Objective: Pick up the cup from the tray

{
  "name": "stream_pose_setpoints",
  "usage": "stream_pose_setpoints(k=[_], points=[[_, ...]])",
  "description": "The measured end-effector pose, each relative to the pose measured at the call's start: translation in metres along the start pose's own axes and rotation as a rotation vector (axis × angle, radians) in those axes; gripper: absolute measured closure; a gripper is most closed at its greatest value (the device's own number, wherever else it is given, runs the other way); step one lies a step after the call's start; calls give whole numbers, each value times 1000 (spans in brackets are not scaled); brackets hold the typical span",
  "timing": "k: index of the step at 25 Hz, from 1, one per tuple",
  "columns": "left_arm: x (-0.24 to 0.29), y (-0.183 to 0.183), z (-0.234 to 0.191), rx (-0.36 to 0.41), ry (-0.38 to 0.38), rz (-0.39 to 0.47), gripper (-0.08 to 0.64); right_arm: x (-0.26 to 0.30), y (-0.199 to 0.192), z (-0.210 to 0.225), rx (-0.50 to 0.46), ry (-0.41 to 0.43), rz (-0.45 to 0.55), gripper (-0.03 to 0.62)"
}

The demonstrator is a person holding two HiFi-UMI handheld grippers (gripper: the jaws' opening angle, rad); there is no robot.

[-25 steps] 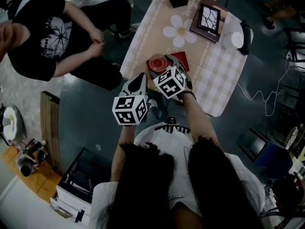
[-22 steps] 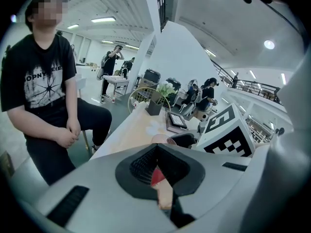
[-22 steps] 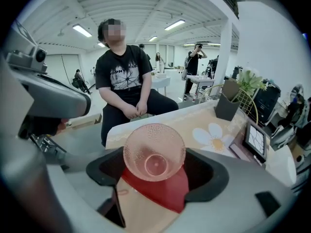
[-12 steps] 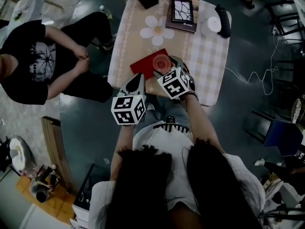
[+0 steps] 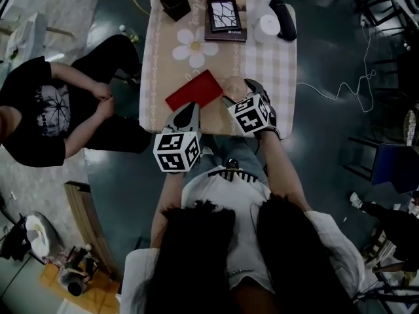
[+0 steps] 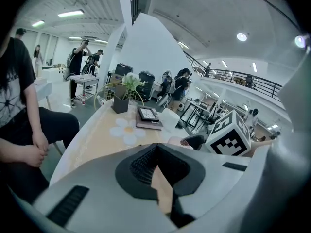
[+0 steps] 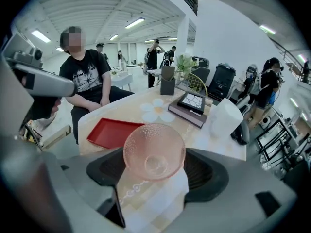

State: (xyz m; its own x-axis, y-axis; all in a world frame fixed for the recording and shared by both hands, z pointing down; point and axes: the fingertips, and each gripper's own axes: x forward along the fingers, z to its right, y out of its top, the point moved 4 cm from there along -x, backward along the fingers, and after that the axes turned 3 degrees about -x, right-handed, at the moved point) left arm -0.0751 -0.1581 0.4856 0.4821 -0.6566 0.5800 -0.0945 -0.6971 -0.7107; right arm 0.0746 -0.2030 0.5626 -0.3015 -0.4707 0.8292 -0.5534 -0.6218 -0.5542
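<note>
We are holding the right gripper (image 7: 154,160) with its two dark ribbed pads (image 7: 206,171) drawn in to the width of a small pink translucent glass cup (image 7: 154,147). One pad is pressing each side of it, and its mouth is facing the right gripper view, so we are looking straight down to its round base. The glass is dimpled all over, with a smooth thin rim. The cup is sitting clear of the flat red rectangular tray (image 7: 114,132), just to that tray's right, over the near part of the table (image 5: 270,64).

We are keeping the left gripper (image 6: 156,150) back from the table edge with its jaws brought together at the tips. Only a thin beige sliver is showing through behind them, and nothing is caught between them.

Each gripper is carrying a white cube printed with black square markers (image 5: 177,150); these are patterns, not words. A dark book with a white crackle-pattern cover (image 7: 193,106) is bearing a small line of print that we cannot read. The white print on the black T-shirt of a seated person (image 7: 86,76) is also too small to make out.

The tablecloth is looking soft, part beige with a large white daisy (image 7: 158,108) and part pale check. A smooth white cylinder (image 7: 225,118) is standing beside the book, and a dark square pot of greenery (image 7: 168,84) is standing at the far end.
</note>
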Motion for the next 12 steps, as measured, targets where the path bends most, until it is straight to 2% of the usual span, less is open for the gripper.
stream_pose_setpoints(k=[7,12], points=[[9,-2,10,19,-15,-17,554,1,-25,14,88,5,-10,212],[13,-2,12,13,-24,-22,554,1,-38,13,71,5,-32,212]])
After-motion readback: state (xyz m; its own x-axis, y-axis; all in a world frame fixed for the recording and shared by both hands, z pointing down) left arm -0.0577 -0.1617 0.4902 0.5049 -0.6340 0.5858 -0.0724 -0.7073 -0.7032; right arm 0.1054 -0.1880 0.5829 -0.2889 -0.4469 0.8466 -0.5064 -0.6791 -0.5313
